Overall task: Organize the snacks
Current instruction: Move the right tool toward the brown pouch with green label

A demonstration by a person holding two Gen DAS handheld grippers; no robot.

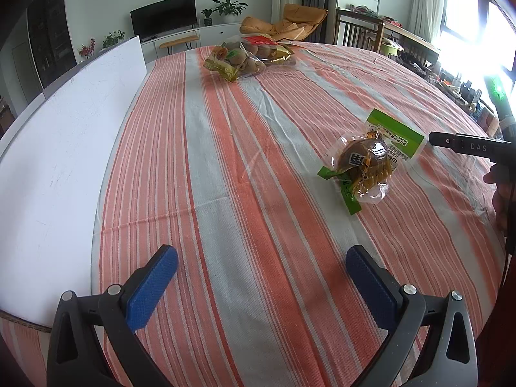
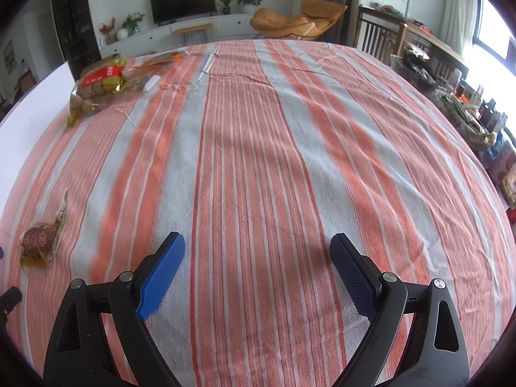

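The only lettering that could be read was "DAS" in pale capitals on the black bar of the right tongs [image 1: 467, 146] at the left wrist view's right edge, while the print on the green-labelled single snack packet [image 1: 371, 158] and on the red label of the large snack bag [image 2: 100, 77] stayed too small to make out.

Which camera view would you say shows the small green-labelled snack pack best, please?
The left wrist view: the small snack pack lies whole and sharp on the striped tablecloth. The right wrist view catches it only at the far left edge, distorted and side-on.
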